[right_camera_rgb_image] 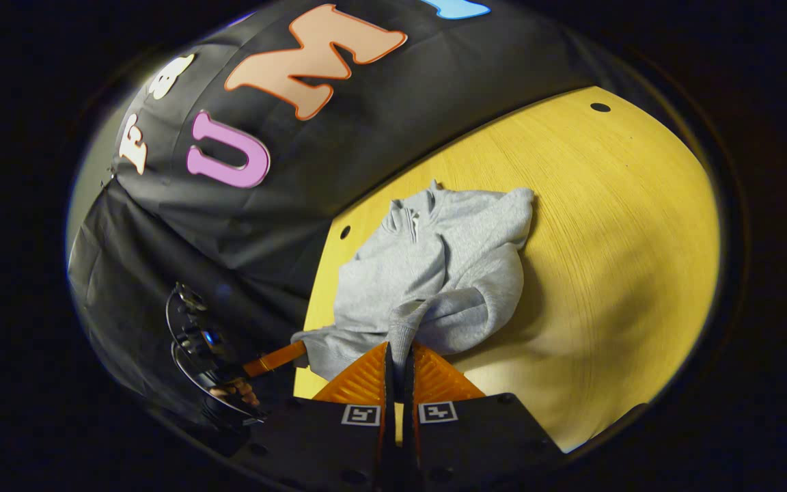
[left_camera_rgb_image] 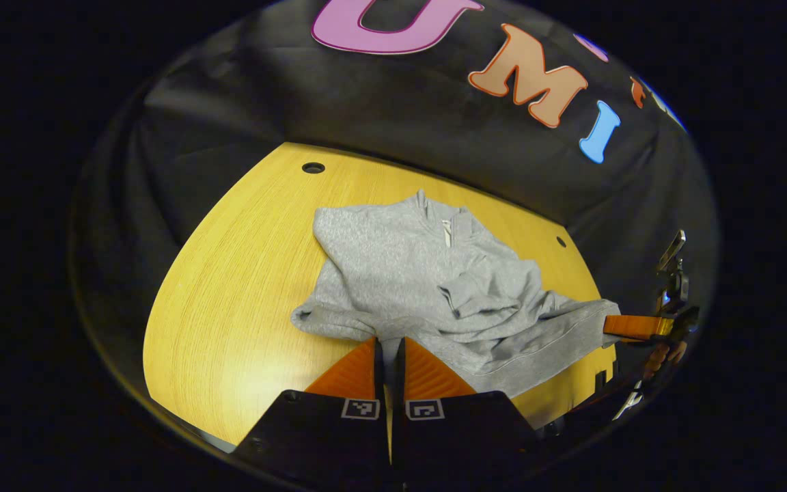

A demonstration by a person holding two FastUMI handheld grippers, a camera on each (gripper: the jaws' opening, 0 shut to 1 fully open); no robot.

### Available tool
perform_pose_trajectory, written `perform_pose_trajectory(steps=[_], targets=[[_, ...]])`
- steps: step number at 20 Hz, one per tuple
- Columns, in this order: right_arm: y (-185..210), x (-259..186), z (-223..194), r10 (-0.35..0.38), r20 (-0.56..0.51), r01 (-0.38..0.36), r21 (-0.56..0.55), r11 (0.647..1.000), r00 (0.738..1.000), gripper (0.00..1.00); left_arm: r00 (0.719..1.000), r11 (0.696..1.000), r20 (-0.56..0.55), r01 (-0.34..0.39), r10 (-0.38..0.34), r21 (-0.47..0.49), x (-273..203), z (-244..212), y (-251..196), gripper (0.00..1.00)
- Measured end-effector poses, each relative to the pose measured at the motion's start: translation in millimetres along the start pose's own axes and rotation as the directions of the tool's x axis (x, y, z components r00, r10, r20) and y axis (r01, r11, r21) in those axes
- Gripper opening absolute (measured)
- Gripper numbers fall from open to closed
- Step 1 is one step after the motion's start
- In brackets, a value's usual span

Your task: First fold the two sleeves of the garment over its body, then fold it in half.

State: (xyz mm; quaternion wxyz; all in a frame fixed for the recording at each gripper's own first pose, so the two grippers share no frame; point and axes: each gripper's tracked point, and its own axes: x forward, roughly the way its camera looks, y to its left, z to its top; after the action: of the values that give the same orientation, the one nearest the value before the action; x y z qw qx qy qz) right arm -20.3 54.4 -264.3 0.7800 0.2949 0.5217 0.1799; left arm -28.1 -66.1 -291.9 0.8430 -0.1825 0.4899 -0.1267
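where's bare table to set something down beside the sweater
In the left gripper view, the table is bare between the sweater and the cloth wall. In the right gripper view, bare wood runs from the sweater to the table's other edge. It is crowded at the hem, where the left tool and right tool pinch.

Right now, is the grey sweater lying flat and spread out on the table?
No, the grey sweater is bunched up on the yellow table.

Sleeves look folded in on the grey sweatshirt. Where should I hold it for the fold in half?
Hold the hem corners, coming in low from the near table edge. The sweatshirt lies collar away, hem toward you. The left tool is already closed on cloth at the hem, and the right tool pinches a fabric ridge at its end. Carry both toward the collar.
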Motion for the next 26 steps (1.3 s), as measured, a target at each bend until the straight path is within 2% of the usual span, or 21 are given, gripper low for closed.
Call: perform_pose_trajectory(steps=[4,9,12,15,20,21,22,23,24,25,26], targets=[[16,3,47,0.051,0.108,-0.058,0.063,0.996,0.993,0.06,0.999,0.998,0.051,0.020,-0.017,-0.060,6,36,1,0.00],[15,33,91,0.048,0.199,-0.079,0.153,0.985,0.979,0.06,0.996,0.992,0.090,0.014,-0.003,-0.126,38,81,4,0.00],[-10,56,109,-0.012,0.230,-0.031,0.183,0.983,0.973,0.06,0.995,0.989,0.095,0.008,0.006,-0.147,65,96,9,0.00],[-32,80,114,-0.061,0.216,0.014,0.211,0.977,0.974,0.06,0.998,0.987,0.056,-0.006,0.016,-0.160,94,101,15,0.00],[-84,133,99,-0.211,0.121,0.174,0.263,0.949,0.970,0.07,0.996,0.988,-0.063,-0.065,0.057,-0.140,146,90,29,0.00],[-94,140,94,-0.252,0.097,0.220,0.263,0.939,0.963,0.00,0.994,0.989,-0.086,-0.071,0.060,-0.130,155,87,30,0.01],[-100,145,89,-0.270,0.078,0.243,0.256,0.936,0.960,0.11,0.991,0.989,-0.116,-0.081,0.067,-0.120,161,83,32,0.02],[-101,147,90,-0.281,0.080,0.254,0.244,0.936,0.956,0.13,0.987,0.990,-0.141,-0.091,0.075,-0.110,165,79,34,0.06],[-98,138,94,-0.280,0.094,0.252,0.234,0.939,0.955,0.09,0.987,0.991,-0.142,-0.090,0.075,-0.103,169,82,34,0.08],[-89,137,101,-0.250,0.121,0.219,0.225,0.949,0.961,0.41,0.989,0.992,-0.130,-0.084,0.071,-0.099,172,84,32,0.11],[-84,137,110,-0.240,0.159,0.206,0.206,0.957,0.958,0.57,0.991,0.991,-0.104,-0.089,0.079,-0.096,173,92,32,0.09]])
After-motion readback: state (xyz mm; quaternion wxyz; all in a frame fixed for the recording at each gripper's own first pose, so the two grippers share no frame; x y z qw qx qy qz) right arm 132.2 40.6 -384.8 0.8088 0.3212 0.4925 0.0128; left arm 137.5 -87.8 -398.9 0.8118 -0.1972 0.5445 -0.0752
